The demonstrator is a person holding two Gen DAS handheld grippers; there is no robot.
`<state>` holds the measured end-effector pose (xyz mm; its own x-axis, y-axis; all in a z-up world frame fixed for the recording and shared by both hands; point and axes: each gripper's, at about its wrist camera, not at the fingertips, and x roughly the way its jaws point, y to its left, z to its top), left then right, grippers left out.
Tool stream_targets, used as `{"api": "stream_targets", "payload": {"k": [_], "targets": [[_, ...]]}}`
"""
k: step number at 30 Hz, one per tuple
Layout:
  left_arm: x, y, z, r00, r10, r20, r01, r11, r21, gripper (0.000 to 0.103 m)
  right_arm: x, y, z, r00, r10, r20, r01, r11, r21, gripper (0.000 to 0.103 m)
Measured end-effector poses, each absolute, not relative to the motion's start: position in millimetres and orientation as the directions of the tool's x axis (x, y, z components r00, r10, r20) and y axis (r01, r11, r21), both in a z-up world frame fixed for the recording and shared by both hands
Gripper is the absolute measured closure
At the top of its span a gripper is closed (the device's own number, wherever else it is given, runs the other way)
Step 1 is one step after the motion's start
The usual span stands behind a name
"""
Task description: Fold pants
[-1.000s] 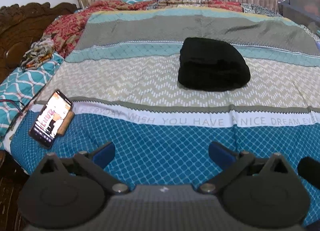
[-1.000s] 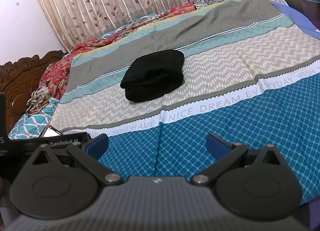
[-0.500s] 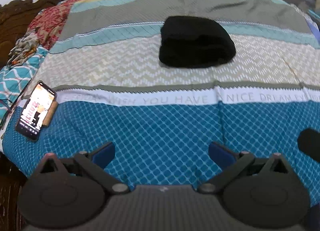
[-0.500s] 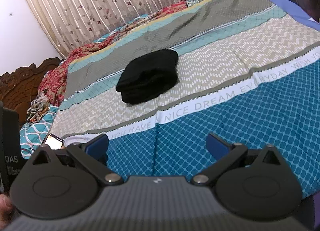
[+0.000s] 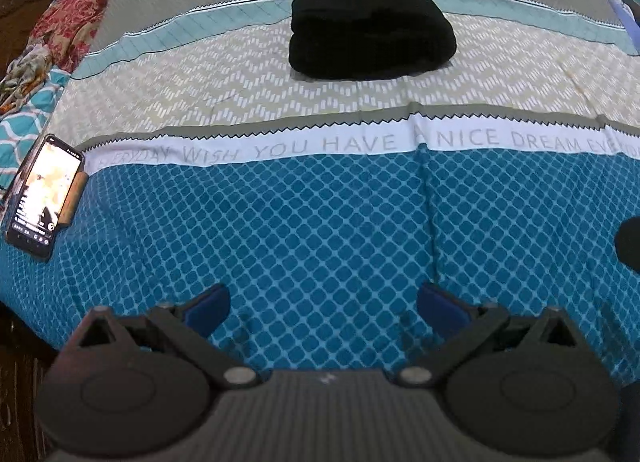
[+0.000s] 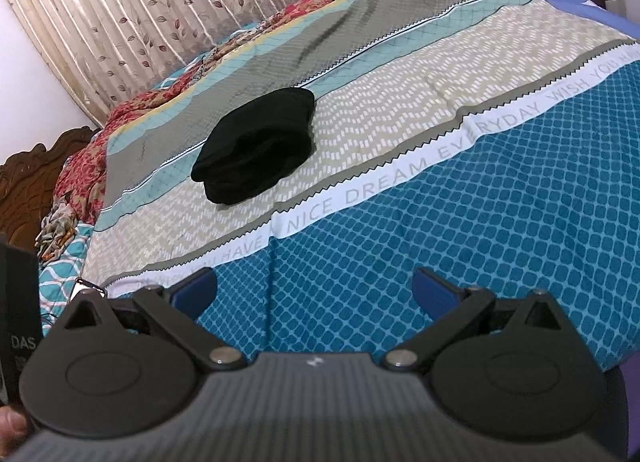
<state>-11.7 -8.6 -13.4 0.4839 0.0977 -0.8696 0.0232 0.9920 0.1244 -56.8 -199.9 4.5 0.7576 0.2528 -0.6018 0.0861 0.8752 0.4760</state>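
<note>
The black pants lie folded into a thick bundle on the bed. The bundle rests on the beige zigzag stripe of the bedsheet, with its far edge reaching the light teal stripe, well apart from both grippers. In the right wrist view the same pants appear left of the middle, past the white band with grey letters.

The left gripper is above the blue diamond-patterned part of the sheet near the edge of the bed. Its blue-tipped fingers are spread wide and hold nothing. The right gripper is also over the blue part, and its fingers are released too, with only the sheet between them.

A phone with a lit screen lies at the left edge of the bed. A leaf-patterned curtain hangs behind the bed, and a carved wooden headboard stands on the left.
</note>
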Motion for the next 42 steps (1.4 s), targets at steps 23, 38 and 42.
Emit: {"api": "stream_targets", "payload": {"k": [23,38,42], "targets": [[-4.9,-9.8,-20.6,0.461,0.081,-0.883,0.034,0.993,0.109,0.000,-45.2,-196.8,1.2,0.739,0.260,-0.621,0.077,0.884,0.461,0.000],[-11.4,-9.4,-10.9,0.482,0.042,-0.875,0.056,0.995,0.079,0.000,-45.6,-190.4,1.7,0.741,0.248,-0.624,0.079,0.891,0.448,0.000],[-13.3,-7.8,-7.3,0.493,0.037,-0.869,0.056,0.996,0.074,0.000,-46.1,-188.1,3.1,0.743,0.245,-0.623,0.075,0.894,0.441,0.000]]}}
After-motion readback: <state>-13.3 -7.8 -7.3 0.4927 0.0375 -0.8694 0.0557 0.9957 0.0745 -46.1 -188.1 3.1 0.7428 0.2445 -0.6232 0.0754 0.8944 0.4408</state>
